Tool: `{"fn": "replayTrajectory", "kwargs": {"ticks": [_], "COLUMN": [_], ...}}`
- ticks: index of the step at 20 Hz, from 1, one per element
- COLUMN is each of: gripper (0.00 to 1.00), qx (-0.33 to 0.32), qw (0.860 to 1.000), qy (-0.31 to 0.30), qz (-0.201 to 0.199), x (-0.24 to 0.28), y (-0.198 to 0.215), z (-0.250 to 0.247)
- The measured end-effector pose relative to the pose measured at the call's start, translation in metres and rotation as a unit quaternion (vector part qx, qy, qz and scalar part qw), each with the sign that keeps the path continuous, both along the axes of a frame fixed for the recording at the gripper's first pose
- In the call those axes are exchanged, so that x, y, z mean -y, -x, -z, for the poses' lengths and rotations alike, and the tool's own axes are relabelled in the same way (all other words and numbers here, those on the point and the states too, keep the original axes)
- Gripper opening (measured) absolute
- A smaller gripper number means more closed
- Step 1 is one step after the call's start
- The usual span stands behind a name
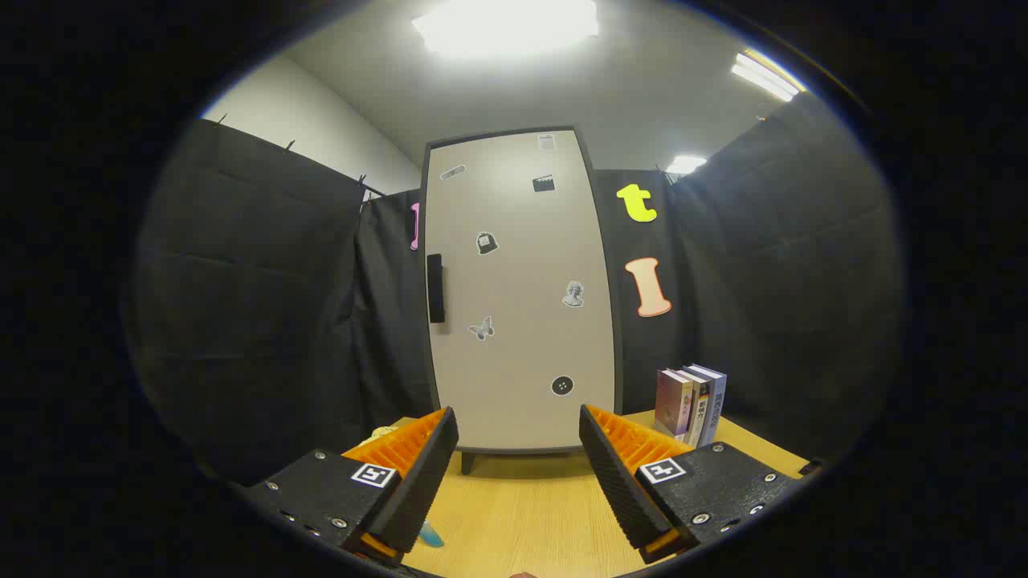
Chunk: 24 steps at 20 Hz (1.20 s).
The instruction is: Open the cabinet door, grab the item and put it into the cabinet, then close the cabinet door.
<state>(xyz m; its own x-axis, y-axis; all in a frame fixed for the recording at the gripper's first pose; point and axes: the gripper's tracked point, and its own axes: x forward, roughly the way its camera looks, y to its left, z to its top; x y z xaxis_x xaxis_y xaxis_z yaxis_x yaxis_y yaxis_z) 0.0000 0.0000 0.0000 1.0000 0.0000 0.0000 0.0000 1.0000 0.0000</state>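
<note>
Your gripper (pixel 519 433) hangs over the wooden table (pixel 530 514) with its fingers spread wide and nothing between them. Straight ahead, beyond the fingertips, the cabinet (pixel 520 293) stands upright on the far part of the table, its sticker-dotted door shut and the dark handle (pixel 434 287) on its left edge. To the right of the cabinet a few books (pixel 691 404) stand upright, near your right finger. Something yellowish (pixel 377 436) peeks out behind your left finger; you cannot tell what it is.

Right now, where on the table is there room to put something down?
Bare wood lies between the open gripper fingers, up to the closed cabinet. It's crowded right of the cabinet, where books stand on the table.
</note>
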Motion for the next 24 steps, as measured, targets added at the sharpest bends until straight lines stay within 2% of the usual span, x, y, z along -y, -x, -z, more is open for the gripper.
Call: {"fn": "replayTrajectory", "kwargs": {"ticks": [17, 24], "gripper": [0.94, 0.94], "qx": [0.0, 0.014], "qw": [1.0, 1.0], "qy": [-0.002, 0.0], "qz": [-0.002, -0.024], "x": [0.0, -0.025], "y": [-0.004, -0.031], "z": [-0.001, -0.032]}}
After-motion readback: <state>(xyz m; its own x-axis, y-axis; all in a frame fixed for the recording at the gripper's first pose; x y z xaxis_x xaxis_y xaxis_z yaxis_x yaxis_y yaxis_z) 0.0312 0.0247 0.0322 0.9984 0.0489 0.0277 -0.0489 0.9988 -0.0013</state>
